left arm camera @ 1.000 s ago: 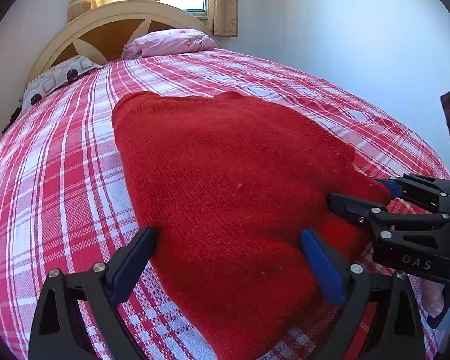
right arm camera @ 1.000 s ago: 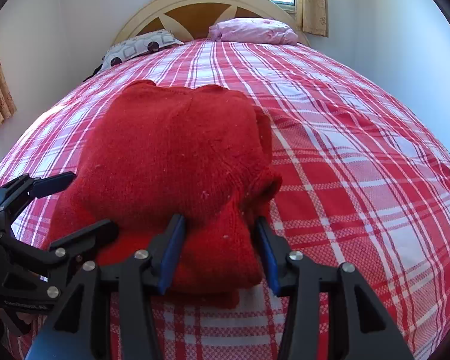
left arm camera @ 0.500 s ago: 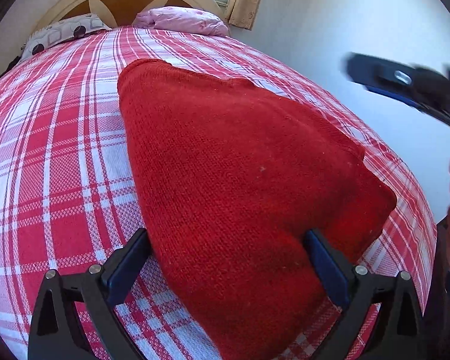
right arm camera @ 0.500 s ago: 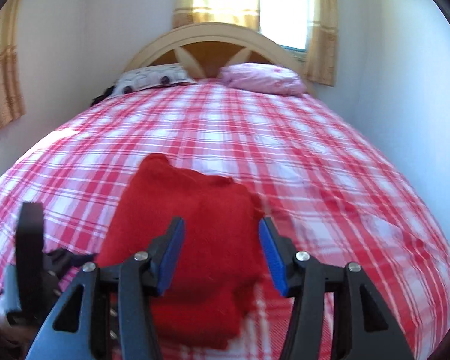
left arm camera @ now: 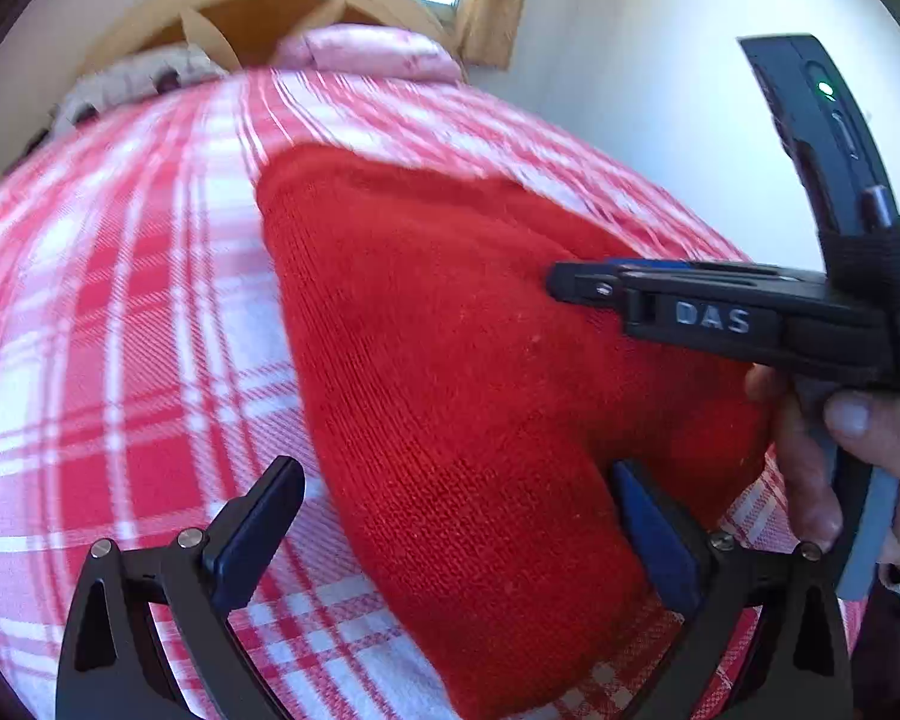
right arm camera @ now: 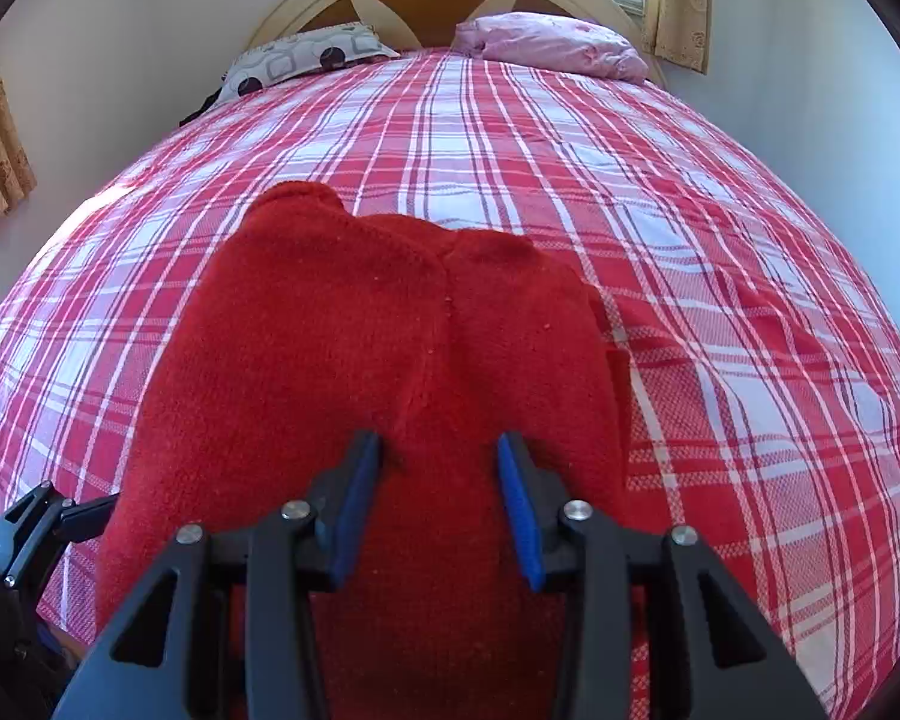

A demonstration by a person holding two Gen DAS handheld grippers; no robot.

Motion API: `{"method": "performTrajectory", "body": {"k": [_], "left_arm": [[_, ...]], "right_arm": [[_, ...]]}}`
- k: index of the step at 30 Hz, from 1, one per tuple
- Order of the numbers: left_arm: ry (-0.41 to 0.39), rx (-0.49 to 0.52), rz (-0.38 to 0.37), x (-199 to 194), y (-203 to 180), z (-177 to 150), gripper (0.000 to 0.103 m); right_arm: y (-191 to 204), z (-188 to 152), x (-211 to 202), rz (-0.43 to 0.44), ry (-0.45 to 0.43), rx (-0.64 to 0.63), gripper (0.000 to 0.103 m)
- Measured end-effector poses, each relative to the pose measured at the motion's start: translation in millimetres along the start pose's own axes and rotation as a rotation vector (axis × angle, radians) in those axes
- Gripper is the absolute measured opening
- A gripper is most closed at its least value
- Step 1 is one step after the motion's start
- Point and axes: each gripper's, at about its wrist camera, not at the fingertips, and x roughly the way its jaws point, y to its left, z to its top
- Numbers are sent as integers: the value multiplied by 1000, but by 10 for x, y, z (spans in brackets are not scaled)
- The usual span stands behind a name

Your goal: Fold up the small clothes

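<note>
Back down over the red sweater comes the right gripper, which half a second ago was raised above the bed. Left wrist view: the left gripper is spread wide, its 2 blue pads straddling the sweater's near corner without pinching it; the right gripper lies sideways over the knit, its opening unreadable here. Right wrist view: the jaws stand partly apart, knit bunched between them, on the plaid bedspread
</note>
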Motion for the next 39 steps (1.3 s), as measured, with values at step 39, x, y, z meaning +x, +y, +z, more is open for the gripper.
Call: {"method": "performTrajectory", "body": {"k": [39], "left_arm": [[-49, -76, 152, 202, 589, 507, 101]], "right_arm": [[-985, -162, -131, 204, -28, 282, 64]]}}
